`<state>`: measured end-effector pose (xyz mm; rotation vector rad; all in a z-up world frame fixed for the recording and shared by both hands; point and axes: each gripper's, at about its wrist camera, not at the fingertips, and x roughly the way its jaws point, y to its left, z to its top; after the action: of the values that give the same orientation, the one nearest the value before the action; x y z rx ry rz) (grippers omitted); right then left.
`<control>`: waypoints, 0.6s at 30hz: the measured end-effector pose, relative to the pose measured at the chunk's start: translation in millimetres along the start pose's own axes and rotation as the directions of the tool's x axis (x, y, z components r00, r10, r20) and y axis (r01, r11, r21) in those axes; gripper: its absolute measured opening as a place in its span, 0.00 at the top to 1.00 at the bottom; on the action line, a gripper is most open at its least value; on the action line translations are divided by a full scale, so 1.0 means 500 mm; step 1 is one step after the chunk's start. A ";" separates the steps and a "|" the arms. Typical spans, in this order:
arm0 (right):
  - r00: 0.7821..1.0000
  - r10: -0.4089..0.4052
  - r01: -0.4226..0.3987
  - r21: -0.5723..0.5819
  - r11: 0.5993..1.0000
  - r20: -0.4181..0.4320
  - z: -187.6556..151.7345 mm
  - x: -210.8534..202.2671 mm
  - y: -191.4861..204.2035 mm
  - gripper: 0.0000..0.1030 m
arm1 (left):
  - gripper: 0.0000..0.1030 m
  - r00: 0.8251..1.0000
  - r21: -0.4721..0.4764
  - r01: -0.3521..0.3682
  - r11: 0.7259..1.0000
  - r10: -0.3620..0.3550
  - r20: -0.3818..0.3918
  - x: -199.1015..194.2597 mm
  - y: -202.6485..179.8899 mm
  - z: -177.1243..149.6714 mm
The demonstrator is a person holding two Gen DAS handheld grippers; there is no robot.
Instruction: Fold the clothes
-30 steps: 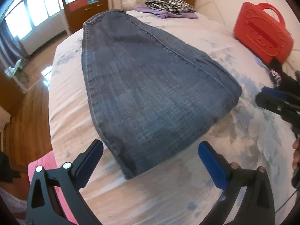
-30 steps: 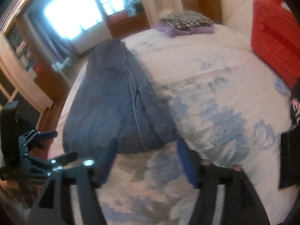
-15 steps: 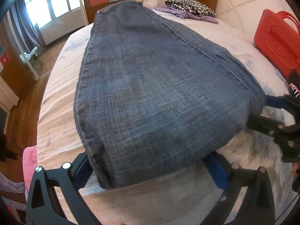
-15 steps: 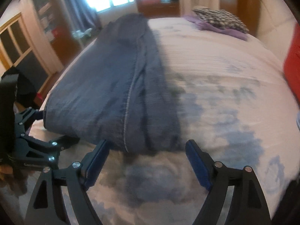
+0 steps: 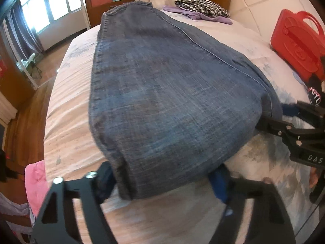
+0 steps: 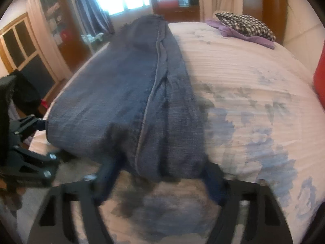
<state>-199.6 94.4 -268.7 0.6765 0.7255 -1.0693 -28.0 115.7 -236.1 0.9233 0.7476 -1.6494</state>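
Pinching both near corners evenly is what I'd aim for: my left gripper and right gripper, both wide open, straddle the near edge of the jeans, dark denim folded lengthwise, lying flat along the bed, nothing gripped yet.

Blue denim jeans, folded lengthwise, lie flat along the bed, near end between gripper fingers.
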 end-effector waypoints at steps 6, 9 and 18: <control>0.999 0.029 -0.029 0.020 0.999 -0.014 0.015 -0.007 0.038 0.73 | 0.74 0.999 0.040 0.046 0.998 -0.047 0.012 -0.038 0.003 0.018; 0.997 0.068 -0.071 0.070 0.995 0.035 0.032 -0.049 0.043 0.74 | 0.78 0.996 0.076 0.059 0.995 -0.063 0.063 -0.091 0.011 0.033; 0.967 0.134 -0.160 0.105 0.981 0.218 0.142 -0.198 0.101 0.75 | 0.79 0.973 0.135 0.114 0.984 -0.138 0.185 -0.243 0.102 0.146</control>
<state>-168.8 107.4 -141.0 0.6987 0.4230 -1.0353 24.3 100.6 -95.7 0.8000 0.5858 -1.8851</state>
